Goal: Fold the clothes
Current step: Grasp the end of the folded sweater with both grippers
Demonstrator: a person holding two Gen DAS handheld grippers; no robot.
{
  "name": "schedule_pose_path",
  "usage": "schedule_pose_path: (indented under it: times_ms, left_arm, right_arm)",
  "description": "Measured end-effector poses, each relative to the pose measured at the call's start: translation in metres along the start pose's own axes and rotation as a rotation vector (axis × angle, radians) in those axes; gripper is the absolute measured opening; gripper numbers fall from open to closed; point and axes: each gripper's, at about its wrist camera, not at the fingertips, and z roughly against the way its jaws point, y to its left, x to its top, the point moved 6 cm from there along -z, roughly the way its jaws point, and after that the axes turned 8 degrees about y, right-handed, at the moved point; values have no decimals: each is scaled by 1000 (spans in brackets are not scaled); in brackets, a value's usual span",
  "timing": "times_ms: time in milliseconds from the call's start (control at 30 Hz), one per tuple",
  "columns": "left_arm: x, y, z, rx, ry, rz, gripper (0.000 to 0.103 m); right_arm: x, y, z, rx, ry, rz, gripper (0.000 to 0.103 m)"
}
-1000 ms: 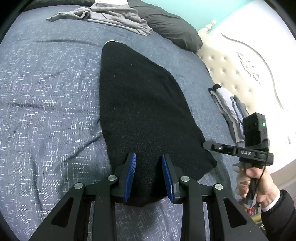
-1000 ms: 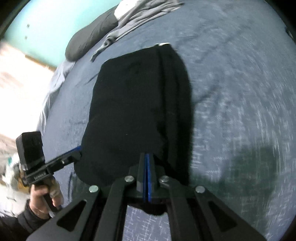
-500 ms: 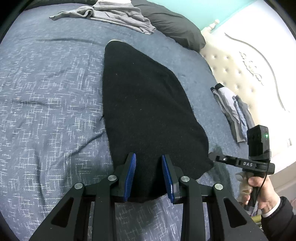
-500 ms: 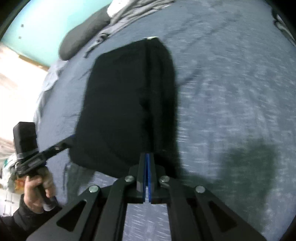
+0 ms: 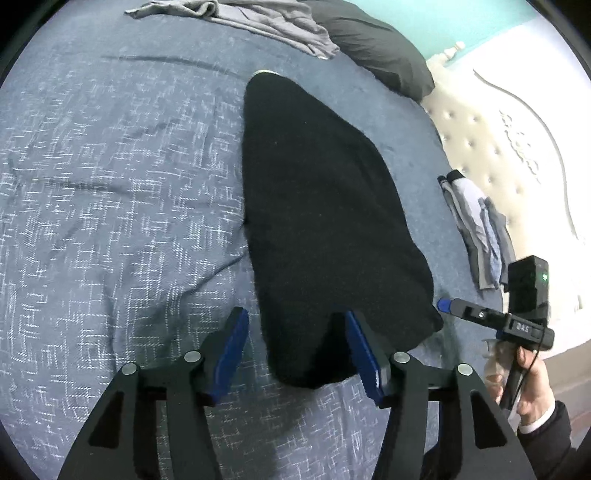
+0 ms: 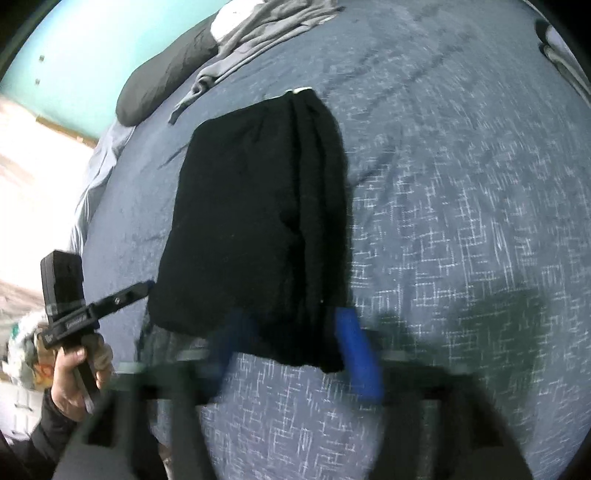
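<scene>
- the long black knitted garment [image 5: 325, 221], folded into a narrow strip, lay flat along the blue-grey woven bedspread [image 5: 110, 206], its near end reaching toward both cameras and a small pale tag at its far end.
- the left gripper [image 5: 297, 347] hovered over the garment's near end with its blue-padded fingers [image 5: 231, 345] spread wide — the left pad over bare bedspread, the right pad over the black fabric, nothing clamped between them.
- the right gripper [image 6: 297, 350] was blurred in its own view, but its blue fingers [image 6: 354, 350] stood well apart on either side of the garment's near corner; whether they touched the cloth could not be told.
- in the left wrist view the right gripper's tip sat just beside the garment's right near corner, its handle held by a hand [image 5: 532, 387] in a dark sleeve.
- a crumpled grey garment [image 5: 240, 18] and a dark pillow [image 5: 373, 48] lay at the far end of the bed — well apart from the black piece.
- a small folded pile of grey and blue clothes [image 5: 476, 229] rested near the bed's right edge, beside a cream tufted headboard [image 5: 491, 147].
</scene>
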Motion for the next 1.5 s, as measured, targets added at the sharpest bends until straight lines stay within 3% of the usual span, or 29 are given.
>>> schedule_pose_path:
  times_ms: [800,1500]
  left_arm:
    - [27,11,-48,-141,52,112,71]
    - [41,11,-67,-172,48,139,71]
  right_arm:
    - [14,-11,-32,54,92,-49,69]
    - [31,-10,-43,90,100,-37,69]
